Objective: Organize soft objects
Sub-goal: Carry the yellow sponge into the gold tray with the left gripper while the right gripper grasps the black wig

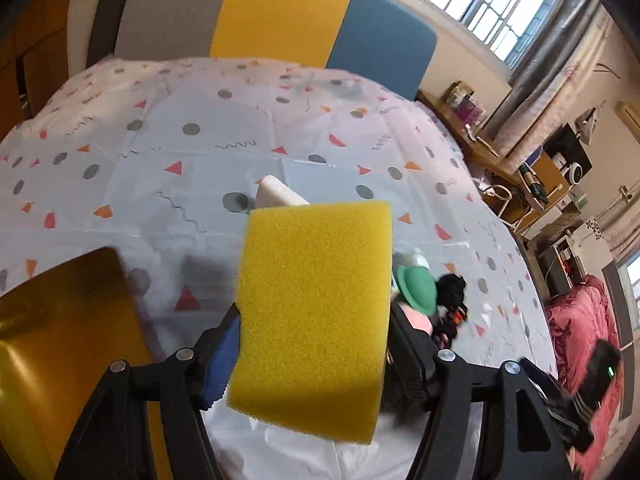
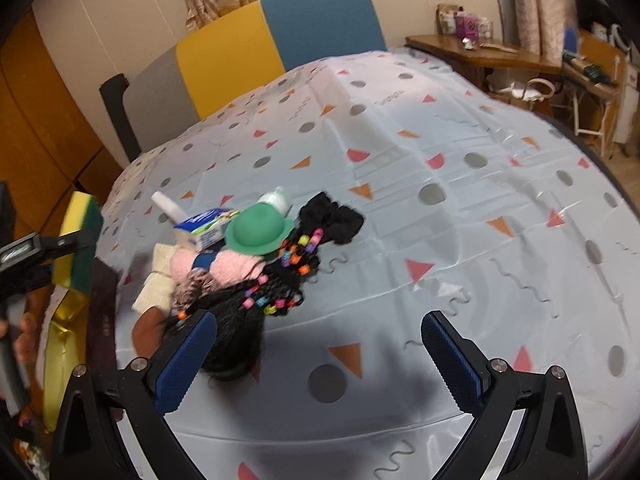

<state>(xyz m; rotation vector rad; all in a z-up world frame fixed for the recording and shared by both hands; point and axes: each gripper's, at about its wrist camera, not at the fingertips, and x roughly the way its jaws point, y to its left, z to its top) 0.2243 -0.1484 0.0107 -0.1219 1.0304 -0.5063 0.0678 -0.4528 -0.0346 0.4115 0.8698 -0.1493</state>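
Left claw (image 1: 312, 360): black plastic linkage arms are spreading in a V from the bottom edge, each carrying round silver screw heads at the pivots; the left finger (image 1: 222, 364) is showing a blue textured pad, the right finger a black housing. Right claw (image 2: 318, 354): the same black frame is showing, with silver screws at four pivots and two blue ribbed pads (image 2: 450, 360) facing each other across a wide gap.
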